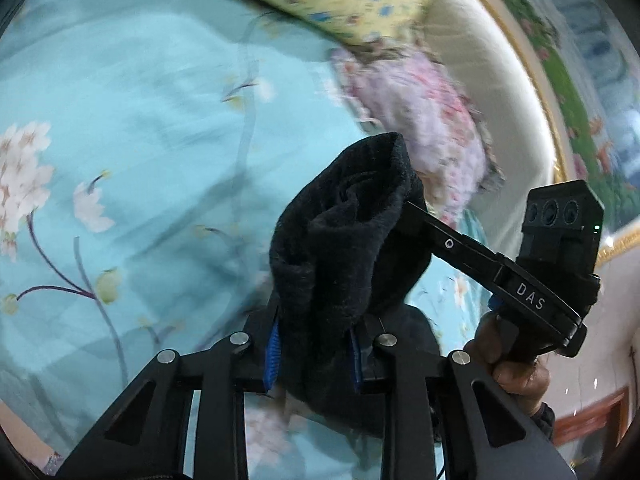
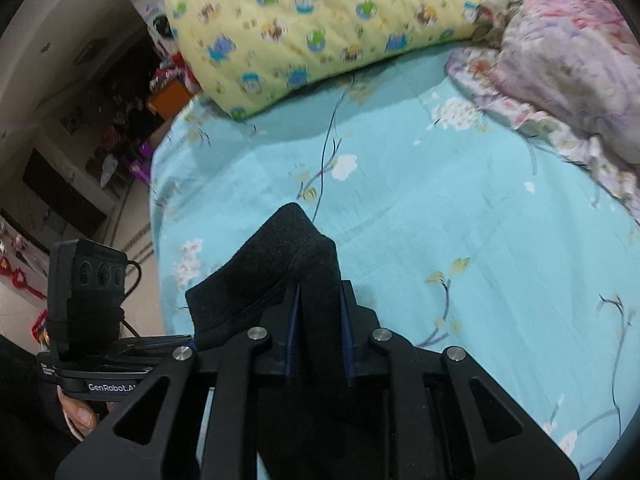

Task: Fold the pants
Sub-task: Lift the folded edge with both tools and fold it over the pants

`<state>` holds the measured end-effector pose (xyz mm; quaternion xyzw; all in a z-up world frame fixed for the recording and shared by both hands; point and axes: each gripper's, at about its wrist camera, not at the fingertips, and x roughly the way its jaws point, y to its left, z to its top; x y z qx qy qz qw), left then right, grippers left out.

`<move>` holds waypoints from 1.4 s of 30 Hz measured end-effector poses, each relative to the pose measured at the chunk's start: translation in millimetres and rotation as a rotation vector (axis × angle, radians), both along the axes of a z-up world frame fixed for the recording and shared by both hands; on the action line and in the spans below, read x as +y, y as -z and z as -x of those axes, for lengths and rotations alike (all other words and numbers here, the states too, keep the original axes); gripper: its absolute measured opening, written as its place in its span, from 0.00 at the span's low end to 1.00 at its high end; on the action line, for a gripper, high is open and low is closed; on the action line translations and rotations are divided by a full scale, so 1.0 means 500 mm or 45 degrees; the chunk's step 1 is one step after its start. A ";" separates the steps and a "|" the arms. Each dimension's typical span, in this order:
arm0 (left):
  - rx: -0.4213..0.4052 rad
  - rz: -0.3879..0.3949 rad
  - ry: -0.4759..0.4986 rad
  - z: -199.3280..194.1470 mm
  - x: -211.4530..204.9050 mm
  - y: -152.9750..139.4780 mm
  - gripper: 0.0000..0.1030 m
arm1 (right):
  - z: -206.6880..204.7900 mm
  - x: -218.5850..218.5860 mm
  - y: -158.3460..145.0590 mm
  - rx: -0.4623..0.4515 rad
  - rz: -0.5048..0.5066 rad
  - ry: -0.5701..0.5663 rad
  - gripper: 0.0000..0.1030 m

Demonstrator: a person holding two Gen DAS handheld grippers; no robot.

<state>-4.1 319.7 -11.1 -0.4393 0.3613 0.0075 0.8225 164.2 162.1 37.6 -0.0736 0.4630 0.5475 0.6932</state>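
The pants (image 1: 340, 240) are black fleecy fabric. In the left wrist view my left gripper (image 1: 314, 350) is shut on a bunched fold of them, held above the bed. My right gripper (image 1: 404, 210) reaches in from the right and its tip is buried in the same fabric. In the right wrist view my right gripper (image 2: 318, 332) is shut on the pants (image 2: 280, 264), whose edge stands up between the blue-padded fingers (image 2: 347, 344). The left gripper's body (image 2: 88, 312) shows at lower left. The rest of the pants is hidden below the grippers.
A light blue floral bedsheet (image 2: 440, 200) covers the bed. A yellow patterned quilt (image 2: 312, 20) lies at the far side, a pink floral blanket (image 2: 568, 72) at the right. The bed's left edge (image 2: 156, 200) drops to a cluttered floor. A cream headboard (image 1: 492, 92) is at right.
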 end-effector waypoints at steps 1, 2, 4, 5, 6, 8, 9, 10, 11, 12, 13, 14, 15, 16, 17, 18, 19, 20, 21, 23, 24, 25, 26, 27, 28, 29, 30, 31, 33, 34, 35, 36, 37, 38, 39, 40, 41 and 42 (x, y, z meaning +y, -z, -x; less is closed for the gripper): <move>-0.024 -0.018 0.022 -0.001 -0.014 -0.017 0.25 | -0.001 -0.016 -0.009 0.000 -0.017 0.012 0.19; -0.040 -0.033 0.037 -0.002 -0.025 -0.028 0.25 | 0.000 -0.038 -0.023 -0.002 -0.046 0.037 0.19; -0.073 -0.073 0.080 -0.004 -0.054 -0.054 0.25 | 0.007 -0.075 -0.044 -0.007 -0.093 0.078 0.19; -0.087 -0.088 0.101 -0.006 -0.068 -0.066 0.24 | 0.008 -0.094 -0.052 -0.009 -0.112 0.094 0.19; -0.100 -0.103 0.122 -0.008 -0.083 -0.075 0.24 | 0.012 -0.116 -0.061 -0.012 -0.132 0.114 0.19; -0.126 -0.154 0.170 -0.011 -0.121 -0.100 0.24 | 0.020 -0.159 -0.076 -0.026 -0.169 0.159 0.19; -0.137 -0.170 0.190 -0.014 -0.137 -0.109 0.24 | 0.023 -0.173 -0.079 -0.029 -0.182 0.174 0.19; -0.152 -0.189 0.220 -0.016 -0.159 -0.121 0.24 | 0.027 -0.198 -0.086 -0.034 -0.202 0.199 0.19; -0.161 -0.200 0.239 -0.018 -0.174 -0.128 0.24 | 0.029 -0.220 -0.090 -0.037 -0.216 0.221 0.19; -0.170 -0.211 0.262 -0.021 -0.193 -0.136 0.23 | 0.031 -0.235 -0.093 -0.039 -0.228 0.238 0.19; -0.175 -0.218 0.281 -0.023 -0.210 -0.141 0.23 | 0.033 -0.253 -0.095 -0.041 -0.243 0.257 0.19; -0.180 -0.221 0.296 -0.024 -0.222 -0.144 0.23 | 0.034 -0.273 -0.097 -0.041 -0.257 0.279 0.19; -0.183 -0.225 0.314 -0.027 -0.238 -0.148 0.23 | 0.036 -0.295 -0.100 -0.042 -0.271 0.303 0.19; -0.189 -0.238 0.344 -0.031 -0.263 -0.154 0.23 | 0.036 -0.304 -0.100 -0.045 -0.279 0.315 0.19; -0.192 -0.248 0.363 -0.033 -0.279 -0.158 0.23 | 0.039 -0.322 -0.101 -0.049 -0.291 0.335 0.18; -0.196 -0.259 0.383 -0.034 -0.295 -0.161 0.23 | 0.041 -0.342 -0.101 -0.047 -0.306 0.358 0.18; -0.201 -0.275 0.413 -0.037 -0.321 -0.167 0.23 | 0.041 -0.357 -0.101 -0.045 -0.317 0.375 0.18; -0.203 -0.282 0.433 -0.038 -0.338 -0.169 0.23 | 0.043 -0.376 -0.100 -0.042 -0.331 0.395 0.18; -0.207 -0.289 0.462 -0.041 -0.361 -0.173 0.23 | 0.044 -0.398 -0.099 -0.038 -0.347 0.416 0.18; -0.211 -0.306 0.501 -0.047 -0.394 -0.174 0.23 | 0.043 -0.435 -0.095 -0.032 -0.371 0.450 0.18; -0.213 -0.313 0.520 -0.052 -0.411 -0.175 0.23 | 0.043 -0.453 -0.094 -0.030 -0.383 0.468 0.18; -0.214 -0.321 0.544 -0.056 -0.432 -0.178 0.23 | 0.043 -0.475 -0.091 -0.026 -0.399 0.492 0.18; -0.214 -0.326 0.558 -0.059 -0.445 -0.179 0.23 | 0.044 -0.492 -0.091 -0.023 -0.409 0.508 0.18; -0.214 -0.330 0.570 -0.061 -0.459 -0.180 0.23 | 0.045 -0.514 -0.088 -0.021 -0.420 0.529 0.18; -0.214 -0.335 0.585 -0.065 -0.475 -0.181 0.24 | 0.046 -0.528 -0.086 -0.020 -0.425 0.539 0.18; -0.213 -0.342 0.605 -0.069 -0.493 -0.182 0.24 | 0.048 -0.548 -0.083 -0.020 -0.432 0.560 0.18; -0.212 -0.349 0.619 -0.074 -0.506 -0.182 0.24 | 0.049 -0.564 -0.079 -0.018 -0.437 0.575 0.18; -0.211 -0.359 0.642 -0.076 -0.527 -0.182 0.24 | 0.050 -0.583 -0.075 -0.013 -0.446 0.592 0.18; -0.211 -0.373 0.673 -0.078 -0.552 -0.181 0.24 | 0.051 -0.610 -0.065 -0.002 -0.461 0.620 0.18; -0.209 -0.383 0.688 -0.080 -0.566 -0.181 0.24 | 0.051 -0.628 -0.059 0.006 -0.471 0.639 0.18; -0.206 -0.393 0.704 -0.082 -0.582 -0.178 0.24 | 0.052 -0.641 -0.054 0.012 -0.479 0.654 0.18; -0.203 -0.400 0.717 -0.084 -0.593 -0.174 0.24 | 0.055 -0.653 -0.050 0.015 -0.484 0.666 0.18; -0.197 -0.406 0.729 -0.088 -0.603 -0.171 0.24 | 0.057 -0.665 -0.044 0.018 -0.491 0.679 0.18; -0.192 -0.408 0.743 -0.091 -0.615 -0.167 0.24 | 0.060 -0.674 -0.040 0.021 -0.495 0.690 0.18; -0.190 -0.411 0.752 -0.092 -0.625 -0.165 0.24 | 0.061 -0.687 -0.034 0.026 -0.500 0.703 0.18; -0.187 -0.418 0.765 -0.091 -0.636 -0.162 0.24 | 0.062 -0.697 -0.029 0.030 -0.504 0.714 0.18; -0.185 -0.428 0.780 -0.093 -0.649 -0.159 0.24 | 0.064 -0.709 -0.024 0.035 -0.510 0.727 0.18; -0.184 -0.437 0.792 -0.094 -0.660 -0.157 0.24 | 0.064 -0.717 -0.020 0.039 -0.512 0.735 0.18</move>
